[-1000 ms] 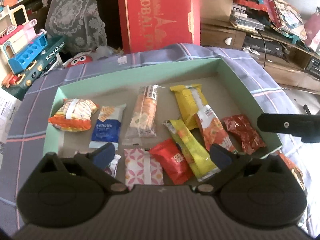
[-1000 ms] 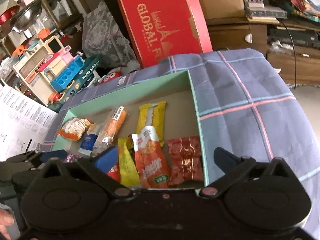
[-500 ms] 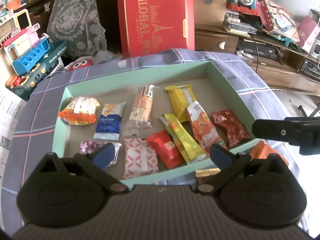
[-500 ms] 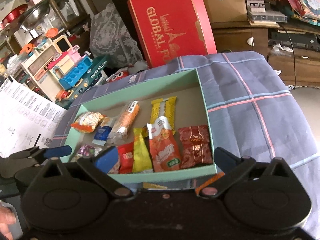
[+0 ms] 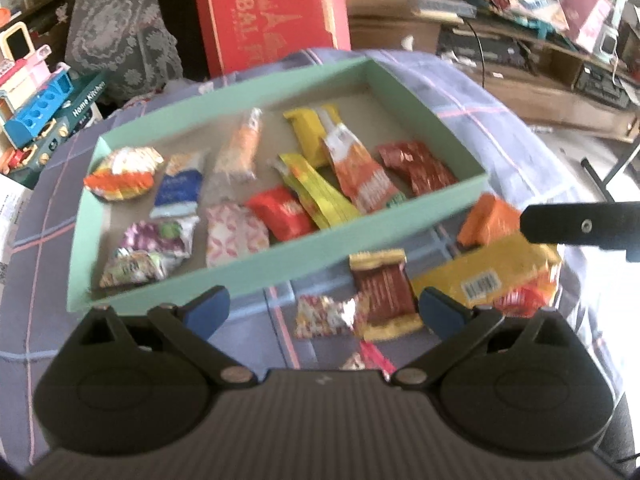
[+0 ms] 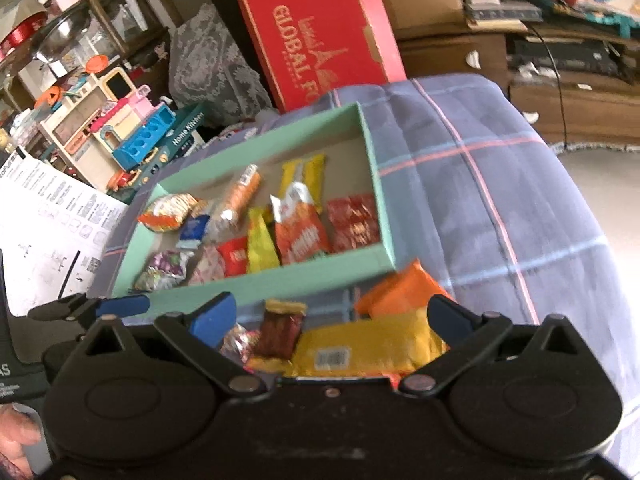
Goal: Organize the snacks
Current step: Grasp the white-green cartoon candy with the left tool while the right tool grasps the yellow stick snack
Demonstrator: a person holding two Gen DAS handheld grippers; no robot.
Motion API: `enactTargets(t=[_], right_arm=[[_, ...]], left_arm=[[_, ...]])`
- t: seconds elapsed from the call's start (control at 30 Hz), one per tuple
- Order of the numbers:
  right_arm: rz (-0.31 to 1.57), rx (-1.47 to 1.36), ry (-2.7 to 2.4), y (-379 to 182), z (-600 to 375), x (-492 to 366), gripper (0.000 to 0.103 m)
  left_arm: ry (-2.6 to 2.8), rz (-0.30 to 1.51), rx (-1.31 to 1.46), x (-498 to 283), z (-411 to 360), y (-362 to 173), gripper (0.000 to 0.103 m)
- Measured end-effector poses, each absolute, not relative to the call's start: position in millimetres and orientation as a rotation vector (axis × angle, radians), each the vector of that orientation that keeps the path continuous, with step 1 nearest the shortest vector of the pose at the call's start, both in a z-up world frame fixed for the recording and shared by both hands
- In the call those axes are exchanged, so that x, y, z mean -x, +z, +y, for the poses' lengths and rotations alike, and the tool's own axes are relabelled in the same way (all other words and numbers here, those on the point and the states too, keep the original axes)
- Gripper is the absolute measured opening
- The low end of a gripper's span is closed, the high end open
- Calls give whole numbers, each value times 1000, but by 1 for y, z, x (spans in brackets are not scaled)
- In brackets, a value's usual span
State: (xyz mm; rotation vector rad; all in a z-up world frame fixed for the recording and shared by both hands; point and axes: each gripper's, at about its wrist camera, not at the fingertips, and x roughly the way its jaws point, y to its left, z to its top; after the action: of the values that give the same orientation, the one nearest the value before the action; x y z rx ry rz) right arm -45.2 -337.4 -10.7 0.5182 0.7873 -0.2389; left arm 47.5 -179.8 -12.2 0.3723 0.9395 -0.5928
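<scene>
A mint green tray (image 5: 280, 258) (image 6: 276, 284) on the blue plaid cloth holds several snack packets. Loose snacks lie in front of its near wall: a brown bar (image 5: 384, 288) (image 6: 280, 330), a long yellow pack (image 5: 488, 268) (image 6: 372, 346), an orange pack (image 5: 486, 220) (image 6: 400, 288) and a small foil candy (image 5: 324, 316). My left gripper (image 5: 324, 312) is open and empty, just above the candy and brown bar. My right gripper (image 6: 332, 316) is open and empty over the brown bar and yellow pack. One right finger (image 5: 580, 228) shows in the left wrist view.
A red GLOBAL box (image 5: 268, 12) (image 6: 320, 32) stands behind the tray. A toy kitchen set (image 6: 120, 136) and white paper sheets (image 6: 44, 232) lie to the left. Wooden shelves with clutter (image 5: 540, 52) stand at the back right. The cloth drops off at the right edge (image 6: 580, 220).
Both grippers have pulled back toward me from over the tray. The loose snacks in front of the tray's near wall have come into view. Both stay open.
</scene>
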Motion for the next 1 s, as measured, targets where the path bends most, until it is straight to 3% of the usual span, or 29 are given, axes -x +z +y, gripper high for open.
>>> enactTargets(t=[0.33, 0.6, 1.0], right_arm=[[757, -552, -267, -32, -345, 54, 103], [819, -451, -150, -40, -325, 14, 80], [929, -474, -104, -61, -300, 8, 78]], left_arm=[[-576, 1021, -406, -46, -176, -47, 103], [-582, 1070, -413, -47, -171, -67, 103], [-543, 1098, -332, -63, -139, -77, 103]])
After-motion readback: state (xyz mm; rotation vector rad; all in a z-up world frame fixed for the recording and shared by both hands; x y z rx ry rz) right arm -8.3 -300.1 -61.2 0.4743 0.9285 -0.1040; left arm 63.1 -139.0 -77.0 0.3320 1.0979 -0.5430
